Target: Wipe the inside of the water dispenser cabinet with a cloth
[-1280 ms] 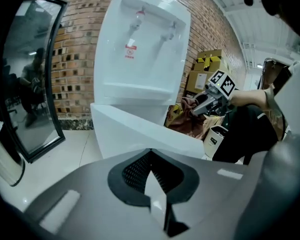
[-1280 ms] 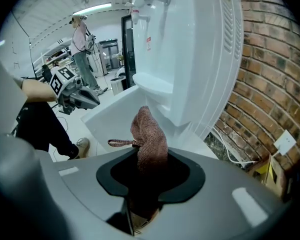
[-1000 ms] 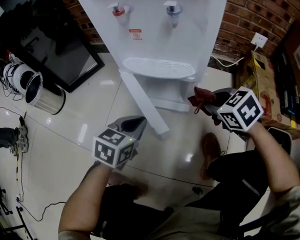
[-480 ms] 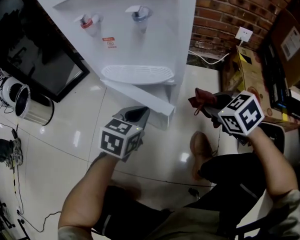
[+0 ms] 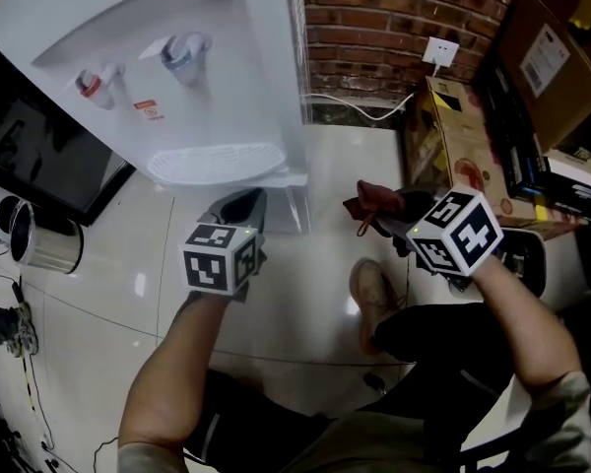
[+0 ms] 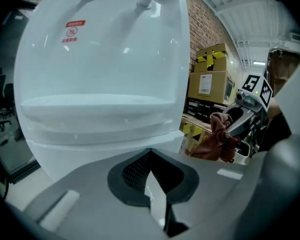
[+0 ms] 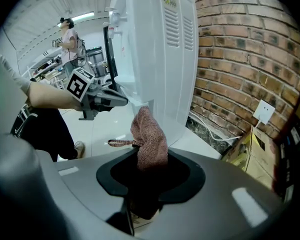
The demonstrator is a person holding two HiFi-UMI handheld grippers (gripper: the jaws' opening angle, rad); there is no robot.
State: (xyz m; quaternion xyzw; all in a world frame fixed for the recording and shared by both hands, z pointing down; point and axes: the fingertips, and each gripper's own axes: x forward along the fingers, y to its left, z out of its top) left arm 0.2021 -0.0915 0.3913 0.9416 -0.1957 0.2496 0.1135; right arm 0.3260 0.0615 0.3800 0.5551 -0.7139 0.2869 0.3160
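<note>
The white water dispenser (image 5: 177,67) stands at the upper left, with a red tap (image 5: 91,84), a blue tap (image 5: 185,49) and a drip tray (image 5: 217,163). Its lower cabinet door (image 5: 295,208) lies almost flat against the front, so the inside is hidden. My left gripper (image 5: 242,205) is shut and empty, its tips right at the cabinet front below the tray. In the left gripper view the dispenser (image 6: 100,59) fills the picture beyond that gripper (image 6: 150,156). My right gripper (image 5: 389,212) is shut on a reddish-brown cloth (image 5: 371,203), to the right of the dispenser. The cloth (image 7: 147,136) sticks up from the gripper (image 7: 147,169).
A brick wall (image 5: 374,18) with a socket (image 5: 440,50) and a cable runs behind. Cardboard boxes (image 5: 463,136) stand at the right, a metal bin (image 5: 39,239) and a dark panel (image 5: 30,156) at the left. My shoe (image 5: 374,294) rests on glossy tiles.
The cabinet door, wide open a second ago, has swung in against the dispenser, with my left gripper following it. My right gripper with the cloth has shifted a little left.
</note>
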